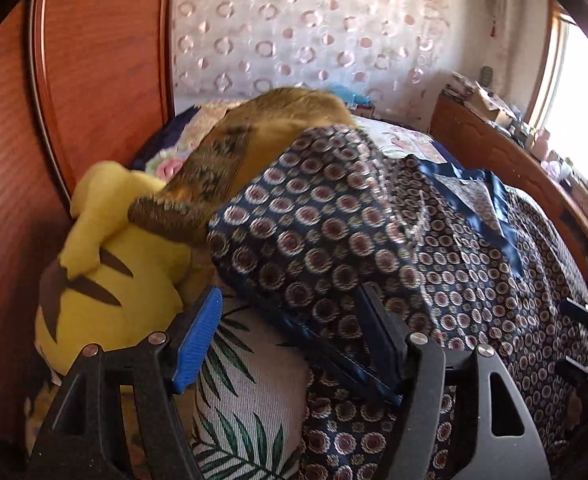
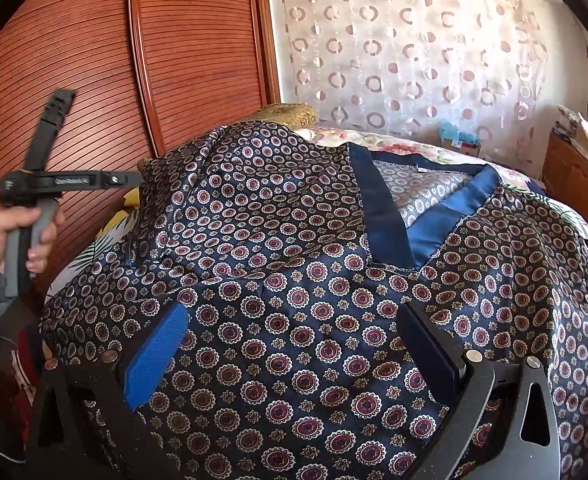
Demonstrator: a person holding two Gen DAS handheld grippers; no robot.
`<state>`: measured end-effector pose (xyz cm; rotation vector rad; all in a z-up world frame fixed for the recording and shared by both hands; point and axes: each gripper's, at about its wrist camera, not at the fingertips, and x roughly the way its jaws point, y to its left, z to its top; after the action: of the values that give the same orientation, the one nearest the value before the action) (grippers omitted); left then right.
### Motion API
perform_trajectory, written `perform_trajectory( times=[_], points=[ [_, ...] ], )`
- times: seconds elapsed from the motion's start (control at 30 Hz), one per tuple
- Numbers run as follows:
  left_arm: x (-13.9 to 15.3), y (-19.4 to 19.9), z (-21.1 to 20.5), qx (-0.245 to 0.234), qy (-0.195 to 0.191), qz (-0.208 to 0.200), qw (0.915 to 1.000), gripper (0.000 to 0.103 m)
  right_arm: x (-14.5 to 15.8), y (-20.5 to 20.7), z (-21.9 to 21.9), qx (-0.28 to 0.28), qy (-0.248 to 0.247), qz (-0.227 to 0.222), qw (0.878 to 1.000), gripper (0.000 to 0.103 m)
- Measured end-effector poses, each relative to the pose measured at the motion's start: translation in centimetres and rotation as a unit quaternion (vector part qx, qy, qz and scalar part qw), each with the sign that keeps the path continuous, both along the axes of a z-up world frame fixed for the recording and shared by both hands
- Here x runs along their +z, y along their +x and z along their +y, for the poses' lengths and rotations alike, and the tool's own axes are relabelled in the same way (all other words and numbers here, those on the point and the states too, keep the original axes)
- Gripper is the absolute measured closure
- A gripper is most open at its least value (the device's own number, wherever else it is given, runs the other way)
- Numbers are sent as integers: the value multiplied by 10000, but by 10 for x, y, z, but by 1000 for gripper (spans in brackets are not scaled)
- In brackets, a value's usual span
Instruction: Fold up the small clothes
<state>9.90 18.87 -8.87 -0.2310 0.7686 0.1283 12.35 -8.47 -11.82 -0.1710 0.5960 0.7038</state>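
Now both my claws gape empty — my left gripper (image 1: 294, 340) above the patterned shirt's (image 1: 334, 248) edge, my right gripper (image 2: 289, 356) over its front.

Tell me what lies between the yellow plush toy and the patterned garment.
In the left wrist view, a brown-gold cushion overlaps the yellow plush toy and runs to the patterned garment; lower down, leaf-print bedding fills the gap.

The left claw (image 1: 294, 332) stands with its fingers spread apart, nothing pinched. The right claw (image 2: 289, 356) is likewise spread. A hand (image 2: 17, 232) grips the left claw's handle.
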Motion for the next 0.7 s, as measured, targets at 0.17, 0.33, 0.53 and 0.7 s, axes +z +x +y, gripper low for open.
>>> perform_trajectory(
  times=[0.17,0.33,0.53,0.7],
  points=[
    [-24,9,12,8,-883,157,9960,34,0,0,0,1,1,2,10000,0],
    [-32,10,15,153,-846,203,9961,34,-1,0,0,7,1,-3,10000,0],
    [-32,12,17,20,-1045,135,9944,65,-1,-1,0,15,1,-1,10000,0],
    [-26,12,15,-206,-1155,83,9931,99,-1,-1,0,12,8,-2,10000,0]
  ],
)
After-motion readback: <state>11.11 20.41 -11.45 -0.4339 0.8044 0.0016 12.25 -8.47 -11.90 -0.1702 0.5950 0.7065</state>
